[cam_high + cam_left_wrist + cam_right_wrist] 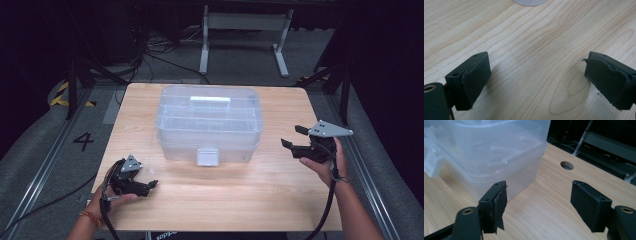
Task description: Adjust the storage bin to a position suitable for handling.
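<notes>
Two grippers are held over the wooden table (210, 200), each with jaws spread wide and nothing between them. The left gripper (537, 77) hangs low over bare tabletop, well apart from the clear plastic storage box (209, 122) ahead of its fingertips. The right gripper (539, 205) is raised, the box's corner just beyond its left finger (499, 202); the box's white latch (206, 156) is closed.

— How is the light?
— Bright overhead light on the wooden tabletop (215, 200), its surroundings falling to near black; soft glare whitens the clear storage box (209, 122).
— Sharpness?
— High view soft; the left gripper (537, 80) casts faint shadows.
</notes>
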`<state>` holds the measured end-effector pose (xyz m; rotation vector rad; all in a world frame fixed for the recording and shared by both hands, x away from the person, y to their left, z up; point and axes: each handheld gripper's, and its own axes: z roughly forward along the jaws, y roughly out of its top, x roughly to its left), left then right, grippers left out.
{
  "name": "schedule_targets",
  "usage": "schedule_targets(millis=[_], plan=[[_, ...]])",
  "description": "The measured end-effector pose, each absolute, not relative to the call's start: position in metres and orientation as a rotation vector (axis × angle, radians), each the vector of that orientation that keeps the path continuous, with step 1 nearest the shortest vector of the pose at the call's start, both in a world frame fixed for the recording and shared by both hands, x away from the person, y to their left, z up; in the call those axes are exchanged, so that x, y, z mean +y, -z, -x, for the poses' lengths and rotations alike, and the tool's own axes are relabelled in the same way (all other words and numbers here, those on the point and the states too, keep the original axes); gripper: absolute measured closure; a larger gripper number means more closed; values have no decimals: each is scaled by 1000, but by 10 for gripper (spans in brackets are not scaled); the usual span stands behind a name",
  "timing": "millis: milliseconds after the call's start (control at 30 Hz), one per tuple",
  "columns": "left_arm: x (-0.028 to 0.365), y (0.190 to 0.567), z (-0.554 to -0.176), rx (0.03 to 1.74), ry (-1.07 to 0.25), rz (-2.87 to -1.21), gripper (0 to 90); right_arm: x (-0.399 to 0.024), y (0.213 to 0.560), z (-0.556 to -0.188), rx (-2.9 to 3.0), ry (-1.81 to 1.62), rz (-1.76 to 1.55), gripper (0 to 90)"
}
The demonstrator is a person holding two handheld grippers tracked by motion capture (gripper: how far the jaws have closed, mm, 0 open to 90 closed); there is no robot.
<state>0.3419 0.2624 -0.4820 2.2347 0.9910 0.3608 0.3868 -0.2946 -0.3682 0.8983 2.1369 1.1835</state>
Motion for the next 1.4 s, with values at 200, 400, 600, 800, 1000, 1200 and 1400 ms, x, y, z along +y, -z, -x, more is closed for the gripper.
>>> schedule_targets(millis=[200,400,600,800,1000,1200,1400], plan=[[262,482,-342,992,-361,-2233,73,-279,355,-395,2139,-1202,-850,311],[262,482,-342,989,-360,-2235,73,-268,341,-401,2137,-1206,-815,315],[262,482,-342,988,-360,-2236,73,-262,333,-405,2135,-1221,-802,317],[262,482,-342,989,-360,-2235,73,-253,324,-412,2145,-1224,-779,319],[263,482,-342,988,-360,-2236,73,-243,319,-417,2153,-1227,-765,327],[262,482,-342,988,-360,-2236,72,-231,313,-423,2163,-1237,-745,334],[262,482,-342,989,-360,-2235,73,-219,307,-430,2176,-1246,-725,341]])
